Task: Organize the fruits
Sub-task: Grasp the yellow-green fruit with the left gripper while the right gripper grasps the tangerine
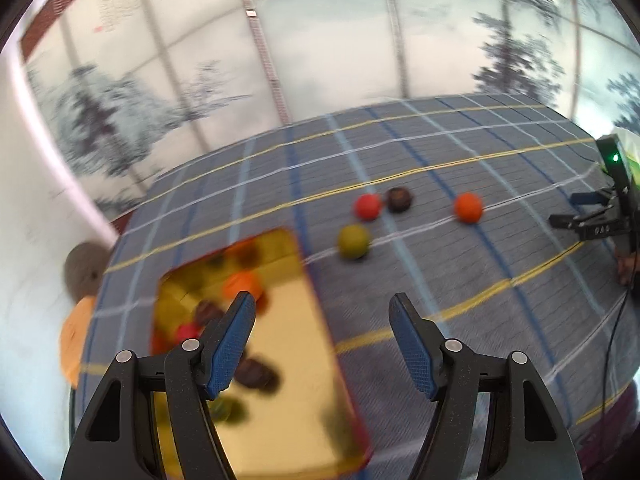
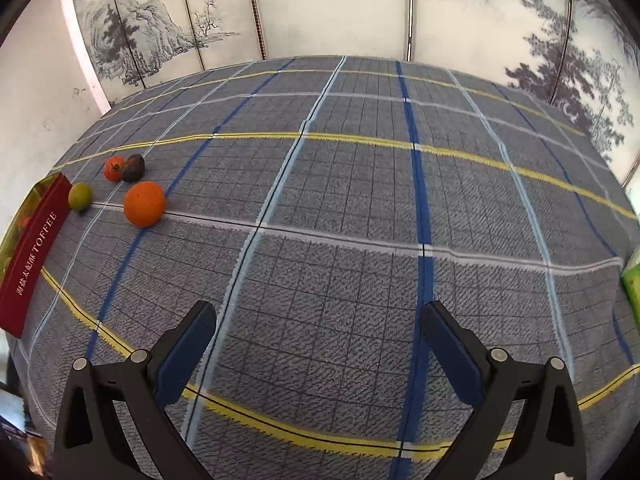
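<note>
Four small round fruits sit close together on the checked blue-grey cloth of the bench (image 2: 340, 208): a big orange ball (image 2: 144, 204), a yellow-green one (image 2: 80, 197), a red-orange one (image 2: 113, 168) touching a dark brown one (image 2: 133, 168). The shiny gold tray with red sides (image 1: 288, 340) beside them holds more fruits, too blurry to name. The left gripper (image 1: 322, 316) and right gripper (image 2: 318, 326) both have their fingers wide apart, holding nothing.

"TOFFEE" stands on the red box side (image 2: 30, 258).

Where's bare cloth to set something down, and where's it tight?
Free: the wide cloth right of the orange, out to the green pack. Crowded: the lime, persimmon and dark fruit bunched beside the box.
</note>
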The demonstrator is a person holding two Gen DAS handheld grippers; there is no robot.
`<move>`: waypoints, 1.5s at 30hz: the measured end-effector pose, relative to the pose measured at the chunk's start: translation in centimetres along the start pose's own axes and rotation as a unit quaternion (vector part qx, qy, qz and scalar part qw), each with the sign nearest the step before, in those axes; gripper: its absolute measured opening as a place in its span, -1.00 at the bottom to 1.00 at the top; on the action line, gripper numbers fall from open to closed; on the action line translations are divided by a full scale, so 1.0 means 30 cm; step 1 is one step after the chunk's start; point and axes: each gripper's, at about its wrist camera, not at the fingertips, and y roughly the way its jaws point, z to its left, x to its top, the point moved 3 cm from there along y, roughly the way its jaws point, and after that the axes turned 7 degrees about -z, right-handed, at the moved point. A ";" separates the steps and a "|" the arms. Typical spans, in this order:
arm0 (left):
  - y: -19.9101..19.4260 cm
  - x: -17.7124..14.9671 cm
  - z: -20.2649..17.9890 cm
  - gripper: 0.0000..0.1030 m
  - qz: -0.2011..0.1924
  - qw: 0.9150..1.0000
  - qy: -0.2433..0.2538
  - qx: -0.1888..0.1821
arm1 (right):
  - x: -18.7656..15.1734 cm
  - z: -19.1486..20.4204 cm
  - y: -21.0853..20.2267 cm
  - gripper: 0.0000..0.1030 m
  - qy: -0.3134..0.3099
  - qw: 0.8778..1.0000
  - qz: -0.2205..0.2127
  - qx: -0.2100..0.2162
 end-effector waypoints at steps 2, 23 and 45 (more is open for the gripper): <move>0.076 0.061 -0.040 0.29 0.013 0.999 0.022 -0.035 | -0.010 -0.006 -0.009 1.00 -0.004 1.000 -0.011 0.007; 0.542 0.082 -0.074 -0.31 0.160 0.982 0.050 -0.081 | -0.005 0.002 -0.031 1.00 0.024 0.996 -0.026 0.081; -0.036 -0.014 -0.090 -0.31 0.045 0.990 -0.128 -0.043 | 0.193 0.453 0.148 0.28 -0.142 0.969 -0.012 0.200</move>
